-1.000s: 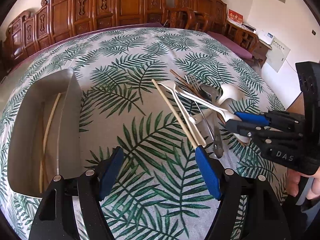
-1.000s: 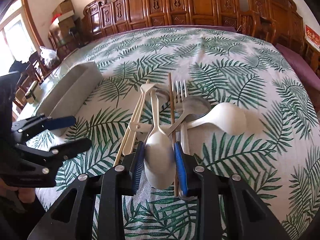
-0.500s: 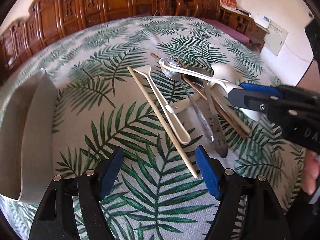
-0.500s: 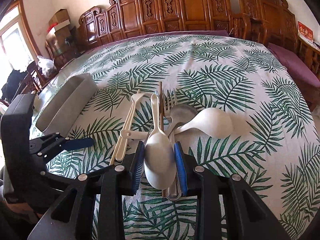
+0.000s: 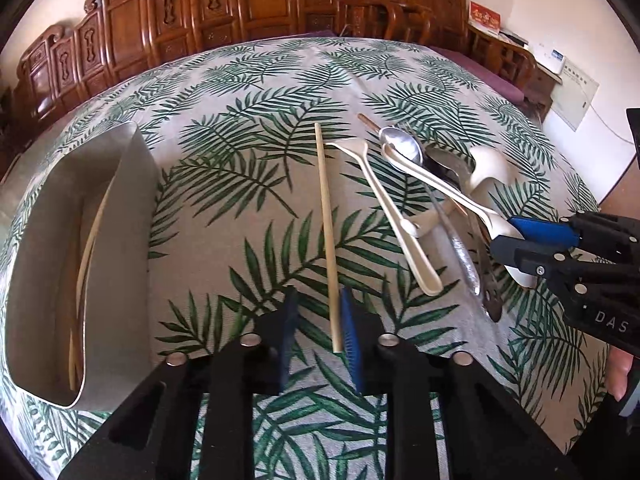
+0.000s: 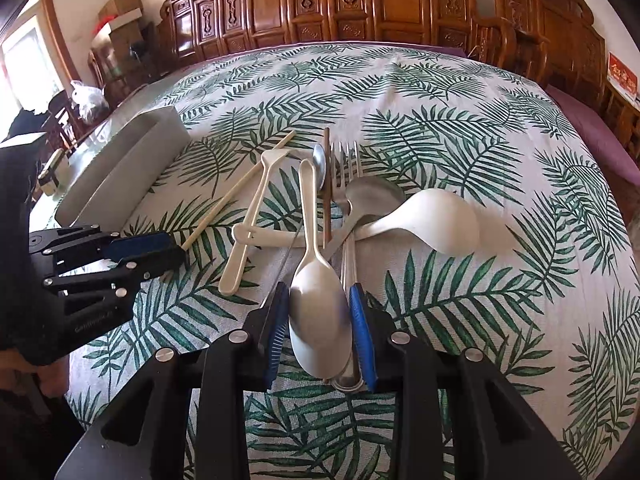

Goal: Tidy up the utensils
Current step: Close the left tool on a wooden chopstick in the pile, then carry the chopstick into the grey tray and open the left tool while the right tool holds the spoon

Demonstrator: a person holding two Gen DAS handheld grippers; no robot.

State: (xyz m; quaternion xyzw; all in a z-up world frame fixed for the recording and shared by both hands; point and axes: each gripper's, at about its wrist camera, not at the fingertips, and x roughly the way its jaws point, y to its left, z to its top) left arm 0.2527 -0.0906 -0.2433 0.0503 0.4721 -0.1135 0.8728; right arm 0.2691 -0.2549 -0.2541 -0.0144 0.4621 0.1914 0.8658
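My left tool (image 5: 316, 336) sits at lower centre, its jaws just closing narrow. My right tool (image 6: 320, 320) stays pinched part-way, at lower centre of its view, both angled down.

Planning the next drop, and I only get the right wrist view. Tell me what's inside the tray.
Observer: The tray holds at least one pale chopstick, lying lengthwise along its floor.
Operator: Now report the left gripper's jaws.
Observer: The left gripper has just been closing, with the near end of the loose chopstick between its jaws. There is a gap on one side, so it is not clamped yet.
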